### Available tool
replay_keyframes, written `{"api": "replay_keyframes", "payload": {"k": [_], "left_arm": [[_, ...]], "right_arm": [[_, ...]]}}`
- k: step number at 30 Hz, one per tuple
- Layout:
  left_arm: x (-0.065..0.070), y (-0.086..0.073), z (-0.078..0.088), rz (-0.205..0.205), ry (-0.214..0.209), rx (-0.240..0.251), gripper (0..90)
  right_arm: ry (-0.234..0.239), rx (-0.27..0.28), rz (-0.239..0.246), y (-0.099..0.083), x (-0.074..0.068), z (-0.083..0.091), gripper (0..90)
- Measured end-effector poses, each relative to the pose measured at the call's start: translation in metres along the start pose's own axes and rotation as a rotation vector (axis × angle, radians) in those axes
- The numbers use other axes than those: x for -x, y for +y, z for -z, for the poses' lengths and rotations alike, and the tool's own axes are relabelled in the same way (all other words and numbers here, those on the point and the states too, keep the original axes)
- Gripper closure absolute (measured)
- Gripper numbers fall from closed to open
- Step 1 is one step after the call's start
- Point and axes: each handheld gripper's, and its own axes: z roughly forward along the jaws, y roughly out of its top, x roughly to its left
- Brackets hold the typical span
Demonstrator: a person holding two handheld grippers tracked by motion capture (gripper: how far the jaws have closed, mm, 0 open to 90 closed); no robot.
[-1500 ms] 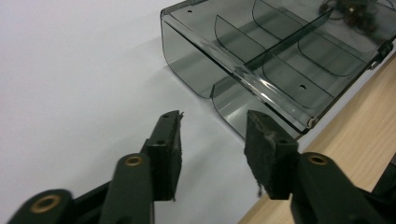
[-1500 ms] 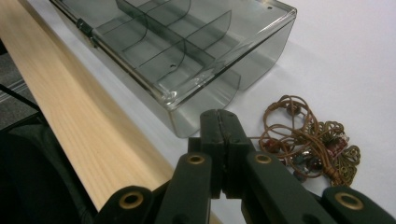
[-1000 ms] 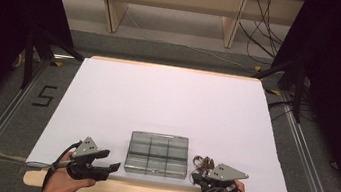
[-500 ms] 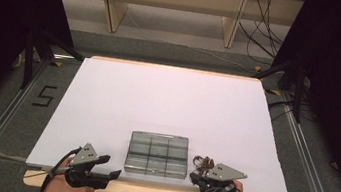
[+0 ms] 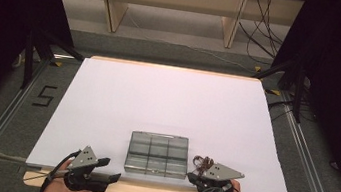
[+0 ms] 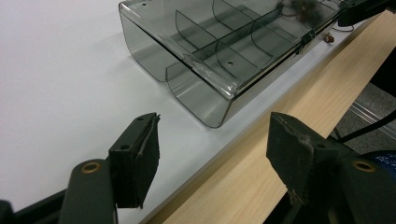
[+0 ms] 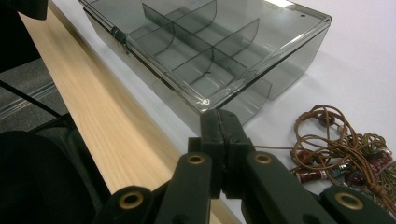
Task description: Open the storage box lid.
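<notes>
Near edge, either side of the compartment box [image 5: 158,154]:
- Left gripper [image 6: 210,154]: jaws apart, empty, left of the box.
- Right gripper [image 7: 223,128]: jaws together, nothing clamped, right of the box.
- Beaded cord necklace [image 7: 343,151]: loose heap just right of the box, touching neither.
- Box: lid closed, blocking every compartment.
- Risk, as judged: cord loops snagging or trailing out, dragging the light box.
- White mat [image 5: 168,100]: stretches behind the box.

I hold the left gripper [image 5: 110,168] with jaws spread wide; the right gripper [image 5: 190,178] has its jaws pressed together, empty.
</notes>
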Motion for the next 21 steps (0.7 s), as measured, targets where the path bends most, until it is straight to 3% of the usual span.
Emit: {"api": "replay_keyframes", "payload": {"k": [1, 6, 8, 12, 15, 16, 17, 20, 21], "left_arm": [[-0.0012, 0.0001, 0.0008, -0.016, -0.001, -0.017, 33.9], [-0.0014, -0.0004, -0.0002, -0.012, -0.003, -0.014, 33.9], [-0.0019, -0.0017, -0.0001, -0.002, 0.013, -0.027, 33.9], [-0.0018, -0.0014, 0.0002, -0.010, 0.000, -0.032, 33.9], [-0.0030, -0.0010, 0.0005, -0.027, 0.000, -0.033, 33.9], [-0.0018, -0.0014, 0.0001, 0.001, 0.003, -0.036, 33.9], [0.0001, -0.0022, -0.0021, 0.029, 0.000, -0.010, 33.9], [-0.0002, -0.0023, -0.0023, 0.027, 0.002, -0.012, 33.9], [-0.0021, -0.0015, -0.0025, 0.001, -0.002, 0.003, 33.9]], "right_arm": [[0.011, 0.005, -0.003, -0.0003, -0.0001, -0.0009, 90.0], [-0.001, 0.002, 0.000, 0.0000, -0.0006, -0.0003, 90.0], [0.023, 0.014, -0.010, 0.0002, -0.0005, -0.0009, 90.0], [0.014, 0.027, -0.025, 0.0009, -0.0021, 0.0008, 90.0], [0.024, 0.037, -0.006, 0.0020, -0.0009, 0.0010, 90.0], [0.016, 0.040, -0.010, 0.0021, -0.0009, 0.0016, 90.0], [0.018, 0.044, -0.015, 0.0024, -0.0011, 0.0019, 90.0], [0.011, 0.061, -0.003, 0.0030, -0.0005, 0.0015, 90.0], [0.031, 0.064, -0.008, 0.0040, -0.0005, 0.0009, 90.0]]}}
